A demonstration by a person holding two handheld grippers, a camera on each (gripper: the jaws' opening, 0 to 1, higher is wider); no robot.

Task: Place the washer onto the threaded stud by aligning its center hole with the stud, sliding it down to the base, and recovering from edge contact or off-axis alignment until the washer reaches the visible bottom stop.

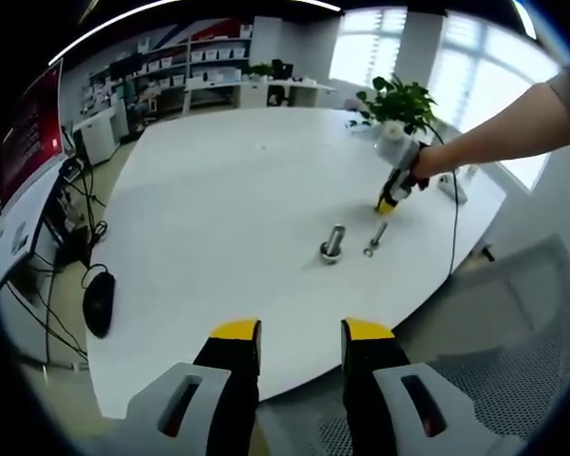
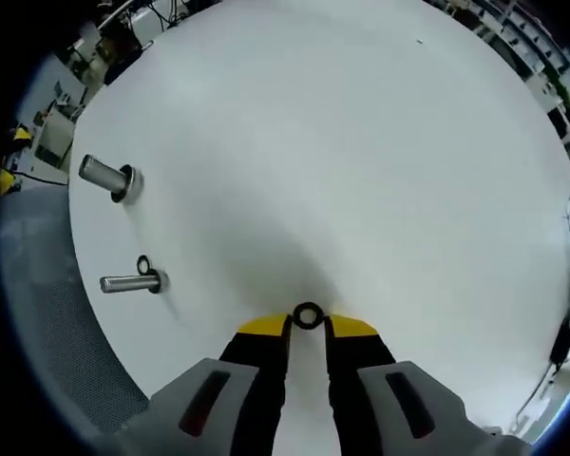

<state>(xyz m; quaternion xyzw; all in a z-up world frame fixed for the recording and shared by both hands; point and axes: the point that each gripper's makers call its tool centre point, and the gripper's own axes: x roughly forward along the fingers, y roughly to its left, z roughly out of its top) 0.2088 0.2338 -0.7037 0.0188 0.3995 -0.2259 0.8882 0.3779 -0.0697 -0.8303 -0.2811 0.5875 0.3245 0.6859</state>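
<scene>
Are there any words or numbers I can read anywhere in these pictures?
No text can be read.
Red screen at the room's edge: any writing is too blurred to read.
Shelf boxes far behind the white table: too small to read.
Washer at the right tongs, and the studs: no markings visible.

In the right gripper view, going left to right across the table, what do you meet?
Larger stud → smaller stud with a ring at its base → washer between the right gripper tips.
</scene>
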